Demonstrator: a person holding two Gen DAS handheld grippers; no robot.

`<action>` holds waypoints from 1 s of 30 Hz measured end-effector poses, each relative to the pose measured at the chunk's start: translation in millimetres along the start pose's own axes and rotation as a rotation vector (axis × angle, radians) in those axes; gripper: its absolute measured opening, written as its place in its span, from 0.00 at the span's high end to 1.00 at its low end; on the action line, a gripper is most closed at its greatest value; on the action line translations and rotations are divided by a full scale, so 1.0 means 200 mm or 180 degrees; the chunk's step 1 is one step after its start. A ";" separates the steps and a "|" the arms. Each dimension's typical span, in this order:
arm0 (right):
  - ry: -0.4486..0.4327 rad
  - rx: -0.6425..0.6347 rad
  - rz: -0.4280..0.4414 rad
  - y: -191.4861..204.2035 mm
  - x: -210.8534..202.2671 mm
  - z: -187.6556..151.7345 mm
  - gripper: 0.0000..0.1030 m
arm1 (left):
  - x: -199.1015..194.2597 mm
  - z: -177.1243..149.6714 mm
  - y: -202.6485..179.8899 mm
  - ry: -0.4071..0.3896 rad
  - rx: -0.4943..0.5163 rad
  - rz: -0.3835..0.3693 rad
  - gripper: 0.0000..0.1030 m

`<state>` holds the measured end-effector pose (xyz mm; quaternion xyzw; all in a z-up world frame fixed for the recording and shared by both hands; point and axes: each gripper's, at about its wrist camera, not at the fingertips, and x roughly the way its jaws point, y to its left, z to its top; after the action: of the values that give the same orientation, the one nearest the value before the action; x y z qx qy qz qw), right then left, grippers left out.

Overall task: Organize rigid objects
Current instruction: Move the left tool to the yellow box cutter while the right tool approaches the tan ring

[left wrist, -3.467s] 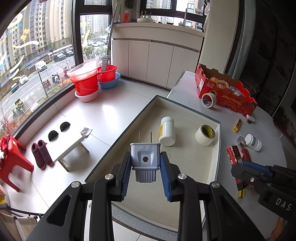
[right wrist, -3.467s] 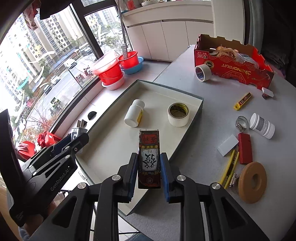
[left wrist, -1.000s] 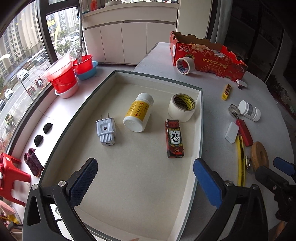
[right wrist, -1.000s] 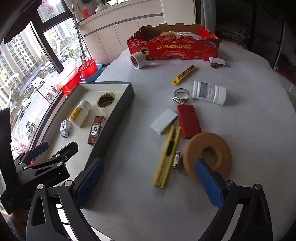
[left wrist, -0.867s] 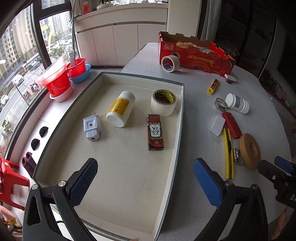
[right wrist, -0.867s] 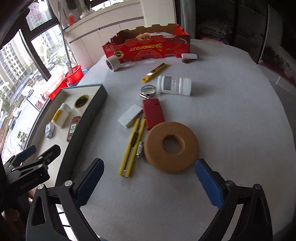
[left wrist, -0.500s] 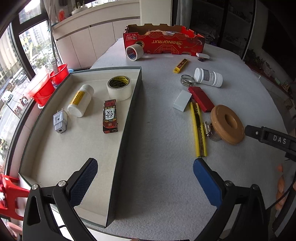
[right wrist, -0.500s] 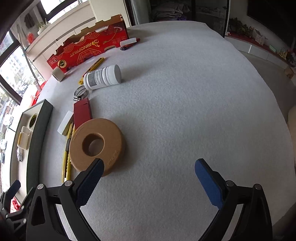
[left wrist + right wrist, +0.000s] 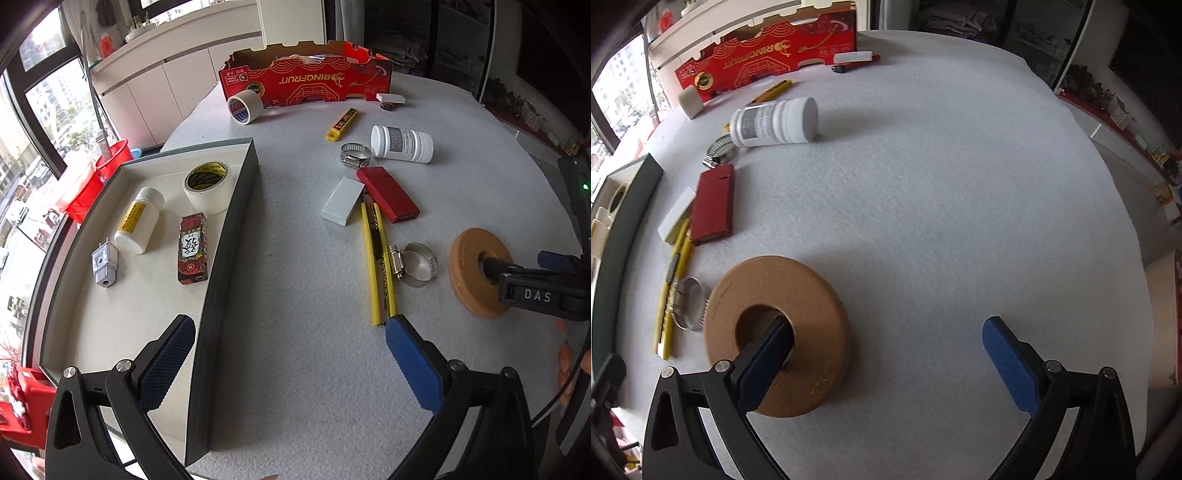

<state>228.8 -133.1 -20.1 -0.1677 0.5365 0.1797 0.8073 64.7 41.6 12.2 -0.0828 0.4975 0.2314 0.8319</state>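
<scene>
The left wrist view is showing a tray (image 9: 236, 206) at the left of the grey worktop (image 9: 295, 332), holding four things: a white plug (image 9: 104, 266), a yellow-labelled bottle (image 9: 138, 220), a tape roll (image 9: 207, 187) and a red patterned box (image 9: 192, 248). The left gripper (image 9: 284, 347) is hovering spread wide, grasping nothing. Two hose clamps are lying among loose items. Only the right wrist view is showing the right gripper (image 9: 886, 345), released, with one finger (image 9: 766, 360) dipping into the hole of the single tan ring (image 9: 775, 343), lying flat on the worktop.
</scene>
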 end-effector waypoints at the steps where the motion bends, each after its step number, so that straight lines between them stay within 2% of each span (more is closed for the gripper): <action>1: -0.0011 0.0049 -0.0051 -0.04 -0.01 -0.02 0.01 | 0.01 0.01 -0.02 0.0002 0.0044 0.0006 0.00; 2: -0.0004 0.0109 -0.0062 -0.08 -0.01 -0.04 0.01 | 0.03 0.03 -0.04 0.0000 0.0084 0.0019 0.00; 5: 0.0004 0.0327 0.0135 -0.20 -0.02 -0.11 0.01 | 0.08 0.09 -0.09 -0.0001 0.0103 0.0089 0.00; 12: -0.0121 0.0278 0.0118 -0.22 -0.05 -0.17 0.01 | 0.26 0.29 -0.11 0.0189 -0.0247 -0.0096 0.00; 14: -0.0135 0.0269 0.0125 -0.22 -0.05 -0.17 0.01 | 0.32 0.32 -0.14 0.0259 -0.0229 -0.0039 0.00; 16: -0.0168 0.0255 0.0134 -0.22 -0.05 -0.17 0.01 | 0.37 0.32 -0.14 0.0340 -0.0209 0.0127 0.00; 19: -0.0243 0.0225 0.0155 -0.22 -0.05 -0.19 0.01 | 0.37 0.30 -0.06 0.0344 -0.0370 0.0074 0.00; 27: -0.0204 0.0166 0.0192 -0.22 -0.04 -0.16 0.01 | 0.36 0.27 -0.08 0.0297 -0.0300 0.0038 0.00; 28: -0.0198 0.0227 0.0228 -0.23 -0.06 -0.16 0.01 | 0.36 0.26 -0.09 0.0305 -0.0304 0.0008 0.00; 30: -0.0446 0.0373 0.0462 -0.24 -0.14 -0.18 0.01 | 0.35 0.26 -0.11 0.0293 -0.0326 -0.0017 0.00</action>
<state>212.7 -194.0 -3.8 -0.0680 0.4991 0.2172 0.8361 143.1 62.8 -25.8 -0.1371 0.5225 0.2503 0.8034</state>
